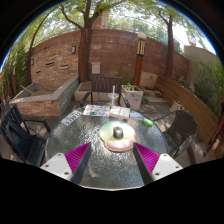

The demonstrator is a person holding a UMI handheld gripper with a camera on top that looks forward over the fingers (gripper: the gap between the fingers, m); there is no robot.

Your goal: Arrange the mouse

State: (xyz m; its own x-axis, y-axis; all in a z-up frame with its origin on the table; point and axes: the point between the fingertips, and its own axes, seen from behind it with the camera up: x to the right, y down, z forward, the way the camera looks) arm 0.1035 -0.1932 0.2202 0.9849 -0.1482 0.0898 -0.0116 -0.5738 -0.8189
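Gripper [111, 160] spread wide, nothing held, pink pads [77, 157] apart over a round glass table [75, 135]. Just ahead and between the fingers, a pale mouse [118, 132] on a round pad [104, 145]. Probably light, hard-shelled and smooth, so likely to slip; best pinched across its flanks, low and gently. Beyond, a small green item [147, 122], chairs [25, 135], a planter [131, 96], a brick wall [60, 58], a tree [87, 40].

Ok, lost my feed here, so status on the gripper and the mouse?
Gripper open, empty. Mouse on the round mat just ahead of the fingers, on the glass table. Nothing between.
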